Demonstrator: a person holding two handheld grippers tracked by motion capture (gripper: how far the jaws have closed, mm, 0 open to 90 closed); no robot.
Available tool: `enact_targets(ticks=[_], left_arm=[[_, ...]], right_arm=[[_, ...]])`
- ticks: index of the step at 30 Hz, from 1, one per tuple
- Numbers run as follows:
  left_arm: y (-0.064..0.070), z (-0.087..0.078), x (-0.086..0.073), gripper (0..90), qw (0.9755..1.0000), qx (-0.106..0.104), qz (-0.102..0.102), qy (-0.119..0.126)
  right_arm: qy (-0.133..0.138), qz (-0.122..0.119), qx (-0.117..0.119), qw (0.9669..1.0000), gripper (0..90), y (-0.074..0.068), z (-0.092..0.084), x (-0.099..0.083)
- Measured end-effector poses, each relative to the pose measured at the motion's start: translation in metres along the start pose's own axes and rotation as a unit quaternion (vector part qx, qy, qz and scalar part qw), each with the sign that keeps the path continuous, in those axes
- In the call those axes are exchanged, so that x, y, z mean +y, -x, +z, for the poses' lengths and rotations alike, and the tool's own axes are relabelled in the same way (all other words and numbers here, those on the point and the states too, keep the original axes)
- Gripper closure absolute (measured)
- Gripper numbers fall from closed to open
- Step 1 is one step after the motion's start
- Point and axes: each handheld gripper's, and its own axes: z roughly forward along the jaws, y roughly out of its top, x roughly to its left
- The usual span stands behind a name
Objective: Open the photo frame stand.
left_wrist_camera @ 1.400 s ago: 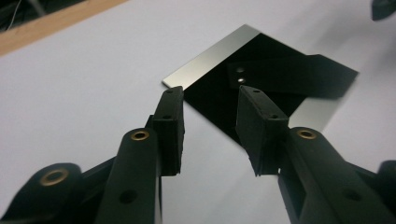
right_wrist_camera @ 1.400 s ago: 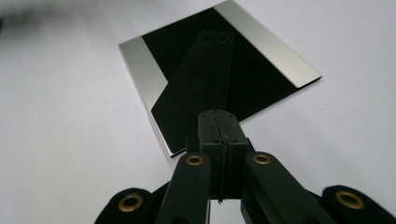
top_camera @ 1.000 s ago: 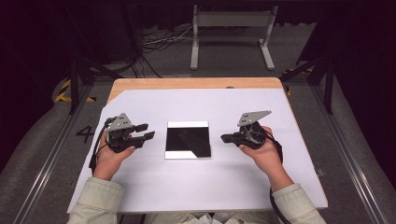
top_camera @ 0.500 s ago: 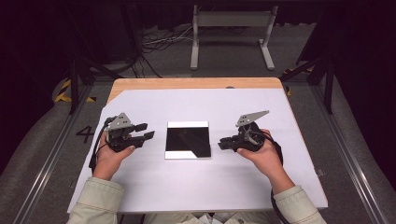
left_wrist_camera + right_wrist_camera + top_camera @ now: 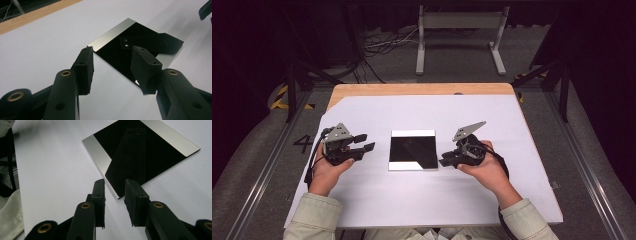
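Beside mirror plate (image 5: pixel 413 150) | right gripper (image 5: pixel 447 162) nearer; jaws just opening, empty

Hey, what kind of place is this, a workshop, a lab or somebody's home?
Most likely a lab set up for recording handling trials. A white table with a wooden edge holds just one glossy black plate, floor rails run along both sides, and loose cables and a metal stand sit in the dark behind.

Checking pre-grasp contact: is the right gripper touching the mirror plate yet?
Apart. In the right gripper view the right gripper has its jaws open, just been opening, with white table visible between the pads and the mirror plate corner.
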Motion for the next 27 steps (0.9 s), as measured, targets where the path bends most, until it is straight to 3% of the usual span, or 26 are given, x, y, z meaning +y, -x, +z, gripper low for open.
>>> enact_targets(ticks=[9, 16, 20, 27], left_arm=[[-0.002, -0.005, -0.005, 53.0, 1.0000, 0.006, -0.002, -0.001], [0.000, -0.003, -0.004, 52.6, 1.0000, 0.004, -0.003, -0.003], [0.000, -0.001, -0.004, 52.3, 1.0000, 0.004, 0.002, -0.007], [0.002, 0.001, -0.002, 52.2, 1.0000, 0.000, 0.003, -0.005]], right_arm=[[-0.032, -0.005, -0.014, 0.9994, 67.0, -0.004, 0.016, 0.004], [-0.059, 0.000, -0.004, 0.9982, 65.7, -0.003, 0.029, 0.001], [-0.071, 0.004, -0.012, 0.9974, 65.1, -0.004, 0.032, 0.000], [-0.098, 0.007, -0.022, 0.9950, 68.4, -0.001, 0.038, -0.004]])
